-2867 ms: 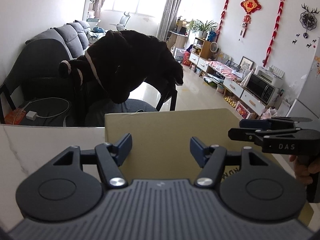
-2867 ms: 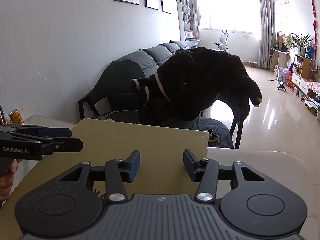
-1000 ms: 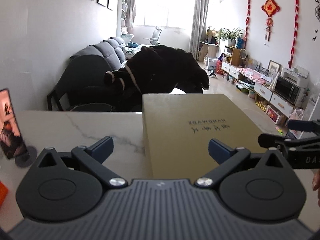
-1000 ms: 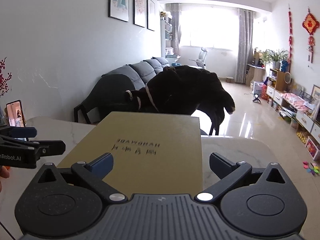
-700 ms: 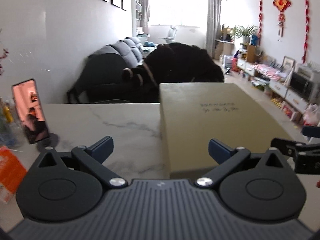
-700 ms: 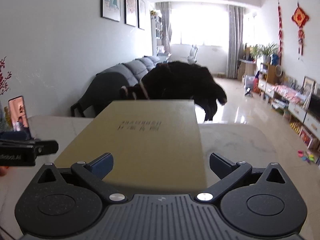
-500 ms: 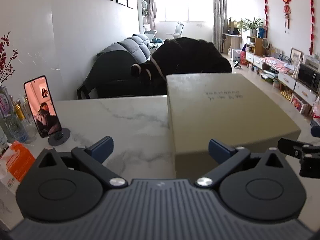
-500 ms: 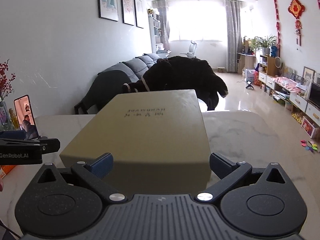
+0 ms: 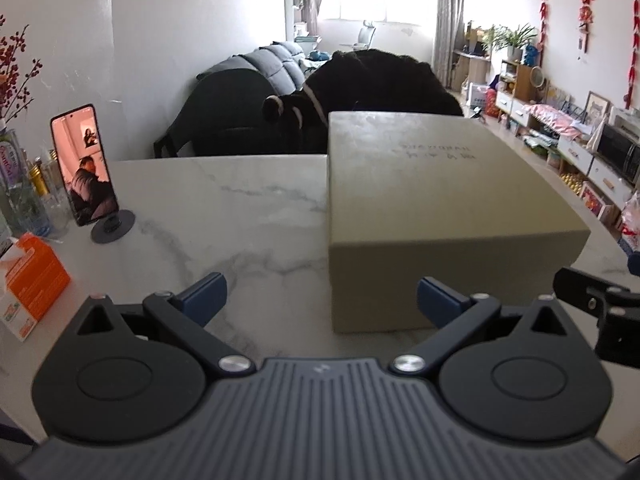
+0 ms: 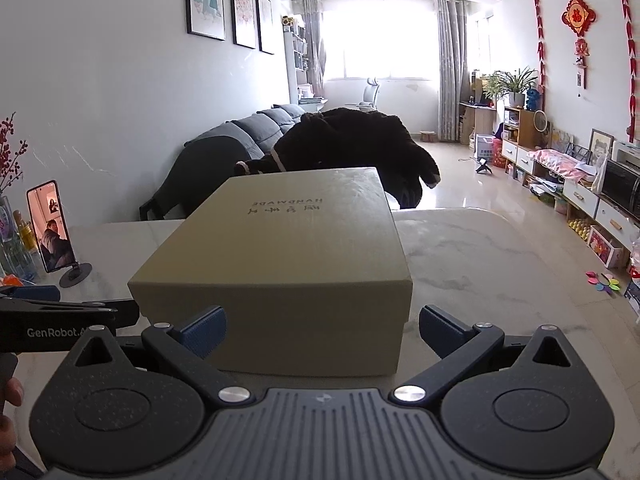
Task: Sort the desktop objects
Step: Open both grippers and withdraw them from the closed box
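1. Centre of the right wrist view: olive-tan box (image 10: 288, 248) sits flat on the white marble table (image 10: 460, 248), lid on, dark lettering on top reads upside down from this side.
2. Lower centre of that view: right gripper (image 10: 322, 330) spread wide, blue pads either side of the box's near face, not touching it, holding nothing.
3. Lower left edge of the right view: left gripper's black body with "GenRobot" lettering, a hand (image 10: 8, 412) partly showing below it.
4. Left wrist view: same box (image 9: 440, 208) fills centre right; left gripper (image 9: 322, 300) wide apart and empty, its right pad in front of the box's near face, its left pad over bare marble (image 9: 224, 216).
5. Lower right edge of the left view: part of the right gripper's black frame.
6. Left side of the left view: phone (image 9: 84, 164) upright on a round stand, screen lit; orange carton (image 9: 34, 276) nearer the lower left; bottles (image 9: 40, 184) behind the phone.
7. Upper centre, behind the table: black coat (image 9: 376, 88) draped over a chair, grey sofa (image 9: 260, 68) beyond.
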Motion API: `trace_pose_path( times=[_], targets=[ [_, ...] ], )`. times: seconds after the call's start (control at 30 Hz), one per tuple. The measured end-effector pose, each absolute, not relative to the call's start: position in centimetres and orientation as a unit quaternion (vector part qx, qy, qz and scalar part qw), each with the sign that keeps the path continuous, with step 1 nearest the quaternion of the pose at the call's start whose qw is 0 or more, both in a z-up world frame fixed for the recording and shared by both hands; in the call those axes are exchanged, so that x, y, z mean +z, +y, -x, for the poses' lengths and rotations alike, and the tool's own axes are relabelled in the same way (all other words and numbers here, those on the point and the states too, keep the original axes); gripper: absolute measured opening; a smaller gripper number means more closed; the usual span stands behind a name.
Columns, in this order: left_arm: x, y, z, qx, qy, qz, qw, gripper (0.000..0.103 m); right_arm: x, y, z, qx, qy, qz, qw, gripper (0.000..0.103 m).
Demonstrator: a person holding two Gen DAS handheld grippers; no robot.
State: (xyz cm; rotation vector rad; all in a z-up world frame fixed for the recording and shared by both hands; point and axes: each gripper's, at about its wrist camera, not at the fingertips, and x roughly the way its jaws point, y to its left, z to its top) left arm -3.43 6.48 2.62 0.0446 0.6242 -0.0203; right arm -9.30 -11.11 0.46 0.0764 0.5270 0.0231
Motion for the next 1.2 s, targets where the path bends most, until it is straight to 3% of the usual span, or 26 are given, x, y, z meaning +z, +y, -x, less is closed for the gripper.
trace_pose_path(
  times=[1.2],
  targets=[
    [1.3,4.8,4.5,-0.013,0.349,-0.032,0.936,0.103,-0.3,-10.8,10.6,0.007,0.276,-0.032,0.961,0.103]
  ],
)
